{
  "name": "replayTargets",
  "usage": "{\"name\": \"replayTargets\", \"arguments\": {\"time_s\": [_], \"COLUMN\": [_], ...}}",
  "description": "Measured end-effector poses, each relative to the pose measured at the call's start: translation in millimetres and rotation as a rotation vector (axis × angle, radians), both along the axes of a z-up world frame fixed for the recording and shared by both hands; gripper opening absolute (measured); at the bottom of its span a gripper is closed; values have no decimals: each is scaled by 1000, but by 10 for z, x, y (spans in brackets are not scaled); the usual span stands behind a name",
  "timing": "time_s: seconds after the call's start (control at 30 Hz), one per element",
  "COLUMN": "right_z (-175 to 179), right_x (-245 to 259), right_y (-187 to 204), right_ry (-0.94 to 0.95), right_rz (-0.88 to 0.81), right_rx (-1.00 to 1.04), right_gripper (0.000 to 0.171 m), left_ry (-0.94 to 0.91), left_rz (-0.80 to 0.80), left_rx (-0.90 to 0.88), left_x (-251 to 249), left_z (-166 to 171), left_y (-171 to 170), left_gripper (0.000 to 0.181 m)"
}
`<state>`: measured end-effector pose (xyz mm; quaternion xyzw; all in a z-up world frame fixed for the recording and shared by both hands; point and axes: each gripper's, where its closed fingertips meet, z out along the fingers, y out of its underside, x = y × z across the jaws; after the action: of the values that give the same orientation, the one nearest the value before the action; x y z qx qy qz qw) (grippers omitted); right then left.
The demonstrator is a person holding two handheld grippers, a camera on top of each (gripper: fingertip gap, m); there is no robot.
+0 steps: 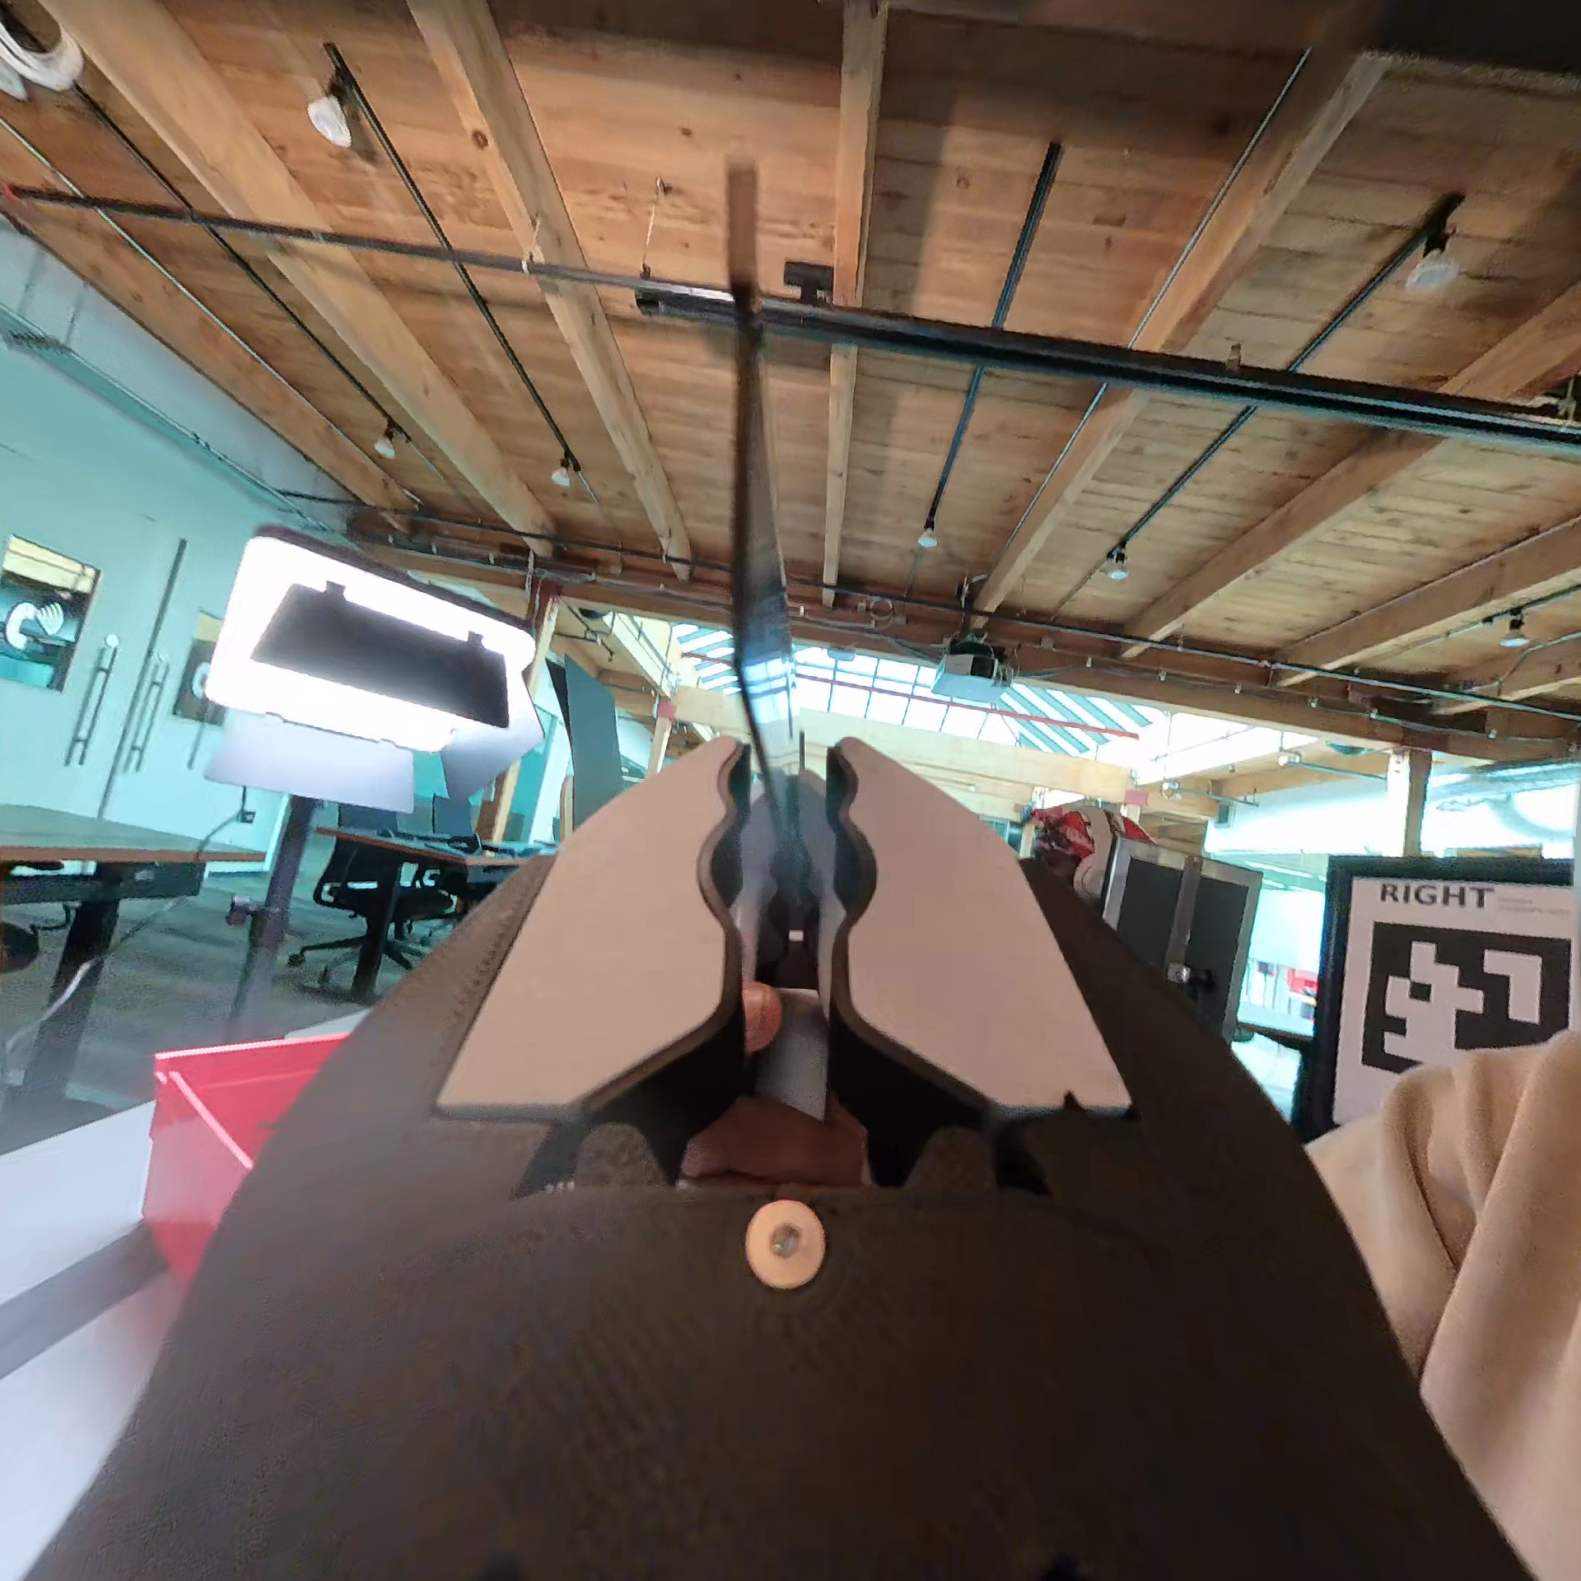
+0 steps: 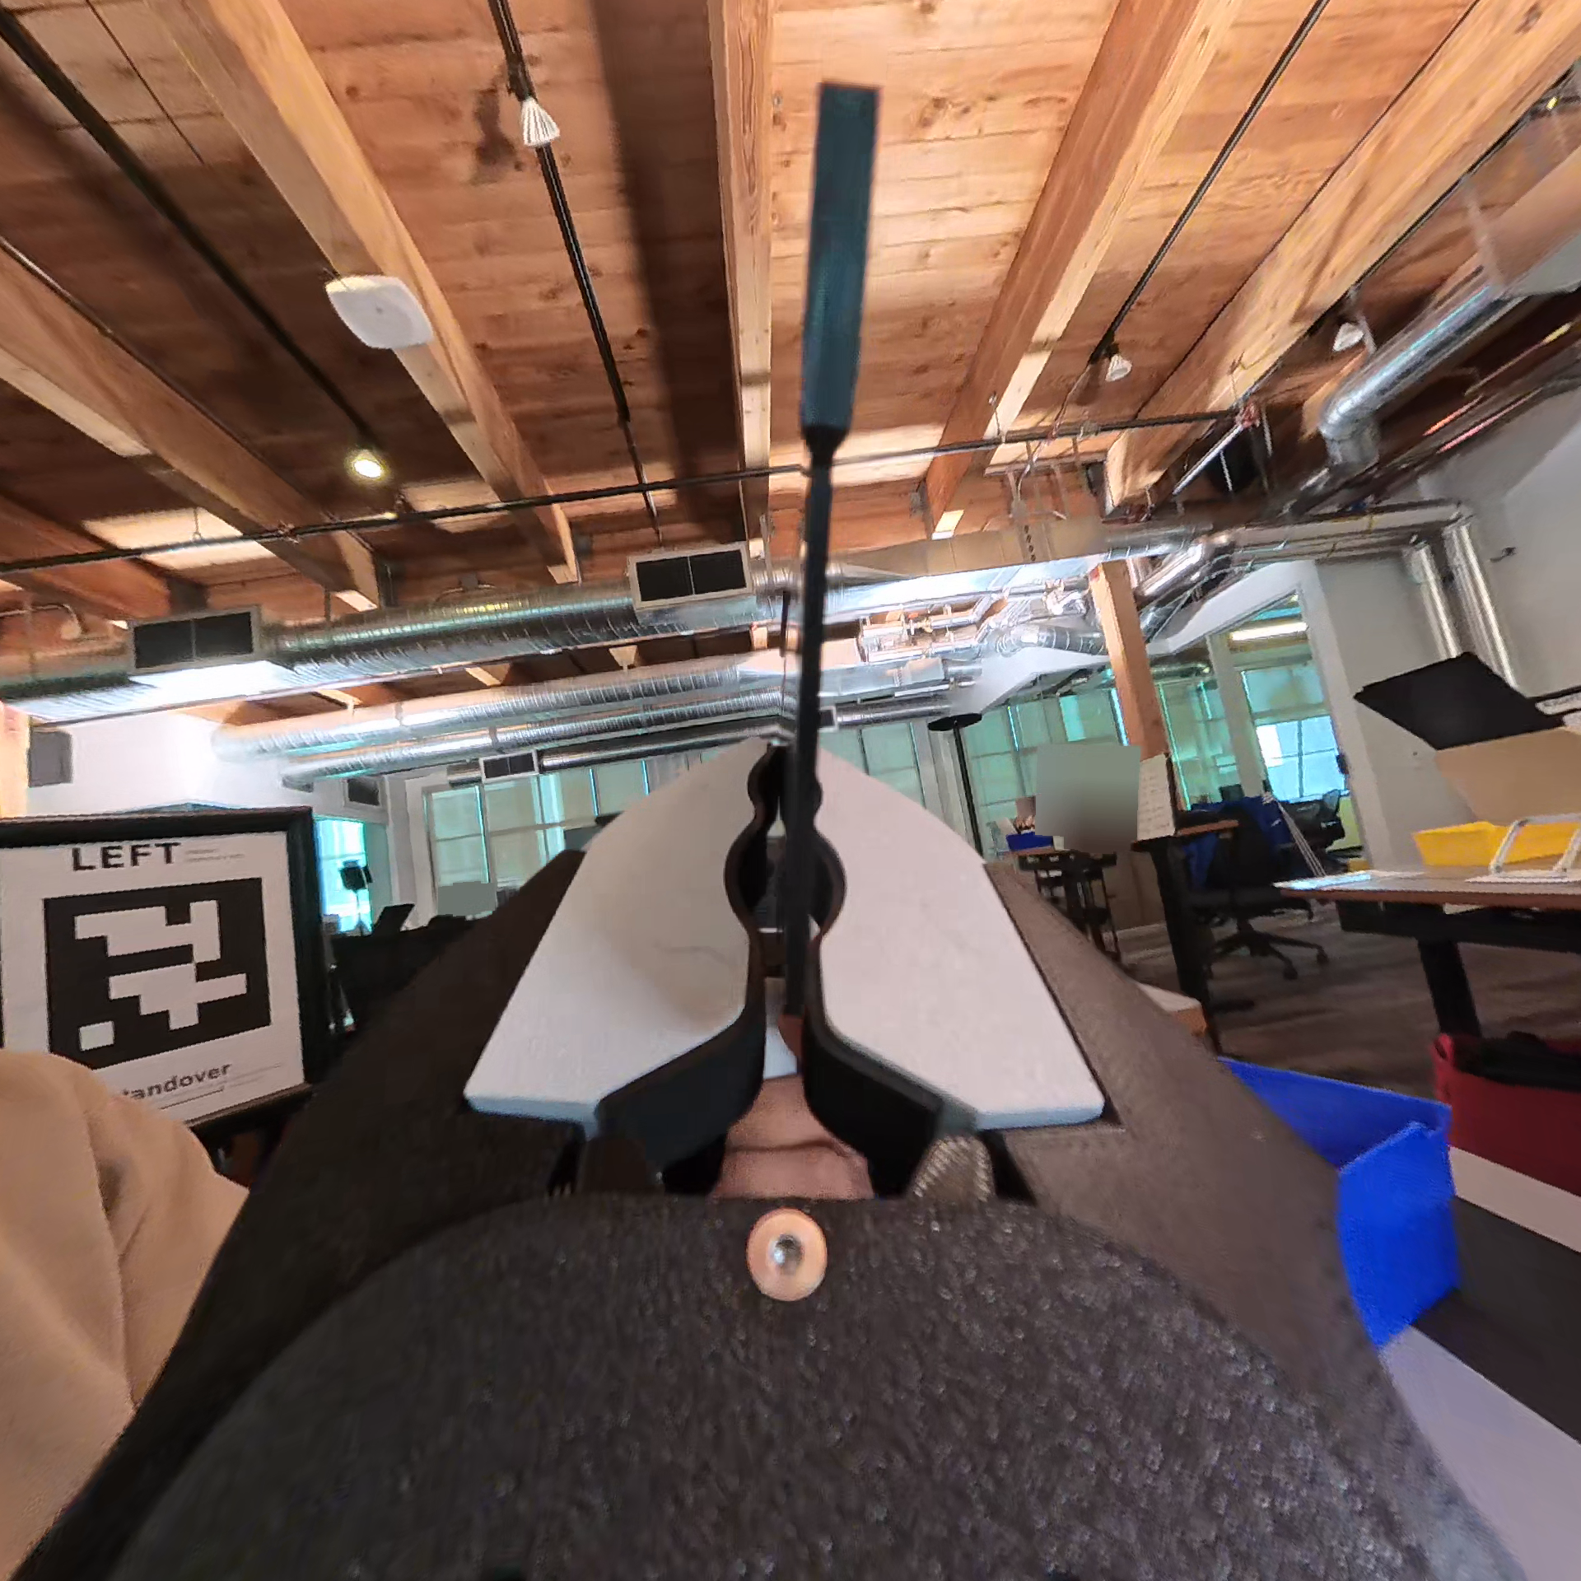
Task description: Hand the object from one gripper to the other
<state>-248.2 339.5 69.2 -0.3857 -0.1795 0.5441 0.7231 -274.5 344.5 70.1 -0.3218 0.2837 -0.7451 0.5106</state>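
Black, slim tool (image 2: pixel 813 667) – thin shaft widening into a flat rectangular paddle at the far end, matte. It stands up out of the right tongs (image 2: pixel 791 761), which are clamped on its shaft where the scalloped inner edges of the pale, smooth-faced fingers (image 2: pixel 650 941) meet.

Left wrist view: a similar dark flat strip (image 1: pixel 761 513), seen edge-on and blurred, rises from the narrow slot of the left tongs (image 1: pixel 787 753). The fingers are almost together; I cannot tell if they press on it.

Both tongs point toward a rough timber ceiling (image 2: pixel 984 214) with beams and metal ducts. Beige, folded sleeve (image 1: pixel 1471 1266) low to one side. Framed black-and-white marker board (image 2: pixel 154 967) beside it – blue plastic bin (image 2: pixel 1386 1198) on the desk (image 2: pixel 1506 1446), red bin (image 1: pixel 222 1112) in the left view.
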Motion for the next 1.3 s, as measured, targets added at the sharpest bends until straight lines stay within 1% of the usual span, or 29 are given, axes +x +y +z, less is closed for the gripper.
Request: {"name": "replayTargets", "arguments": {"time_s": [0.07, 0.2, 0.3, 0.43, 0.47, 0.5, 0.53, 0.57, 0.6, 0.63, 0.7, 0.73, 0.8, 0.83, 0.87, 0.9, 0.97, 1.0, 1.07, 1.13, 1.23, 1.27, 1.3], "right_z": [-38, -63, -29, -25, -23, -28, -34, -41, -49, -71, -88, -92, -99, -84, -61, -40, -21, -28, -41, -30, -46, -61, -83], "right_x": [-66, -121, -41, -25, -30, -35, -46, -57, -77, -112, -130, -130, -135, -115, -90, -72, -63, -72, -117, -141, -69, -20, 17], "right_y": [11, 37, 46, 38, 34, 31, 30, 23, 18, 21, 32, 40, 48, 39, 24, 4, -28, -42, -64, -64, -34, 0, 37], "right_ry": [-21, -34, -9, -4, 7, 20, 31, 49, 64, 67, 82, 73, 8, -16, -35, -55, -97, -120, -132, -57, 165, 237, 286], "right_rz": [-14, 3, -14, 1, -4, -9, -10, -8, -2, 7, 22, 31, 25, 12, 5, 7, 9, 6, 16, 5, 46, 81, 102], "right_rx": [1, -37, -31, -27, -22, -19, -19, -15, -13, -17, -28, -35, -32, -17, -1, 11, 28, 38, 45, 47, 12, -22, -51], "right_gripper": [2, 2, 6, 1, 1, 1, 1, 2, 1, 1, 1, 2, 2, 6, 11, 15, 12, 2, 2, 2, 1, 1, 1], "left_ry": [23, 58, 7, 9, -11, -26, -20, 4, 30, 43, 74, 110, 157, 189, 229, 271, 373, 404, 421, 362, 202, 198, 218], "left_rz": [-5, 7, 12, 7, 5, 8, 9, 2, 0, 15, 38, 24, 4, -9, -23, -39, -86, -103, -101, -63, 18, 39, 47], "left_rx": [10, -4, -26, -37, -49, -58, -60, -51, -32, -9, 16, 18, 28, 37, 48, 61, 87, 97, 112, 119, 52, 42, 45], "left_x": [84, 58, -117, -177, -178, -160, -110, -37, 31, 68, 79, 78, 34, 9, -11, -27, -23, -29, -67, -99, -108, -54, 15], "left_z": [-44, -45, 60, 93, 97, 88, 61, 20, -21, -45, -58, -62, -41, -35, -38, -48, -114, -133, -122, -47, 63, 22, -35], "left_y": [-61, -7, 86, 131, 133, 132, 114, 73, 25, -8, -12, -6, 13, 17, 15, 3, -53, -80, -84, -65, 30, 47, 42], "left_gripper": [12, 3, 3, 2, 4, 14, 20, 18, 26, 2, 2, 2, 2, 11, 2, 2, 2, 4, 1, 2, 11, 11, 4]}}
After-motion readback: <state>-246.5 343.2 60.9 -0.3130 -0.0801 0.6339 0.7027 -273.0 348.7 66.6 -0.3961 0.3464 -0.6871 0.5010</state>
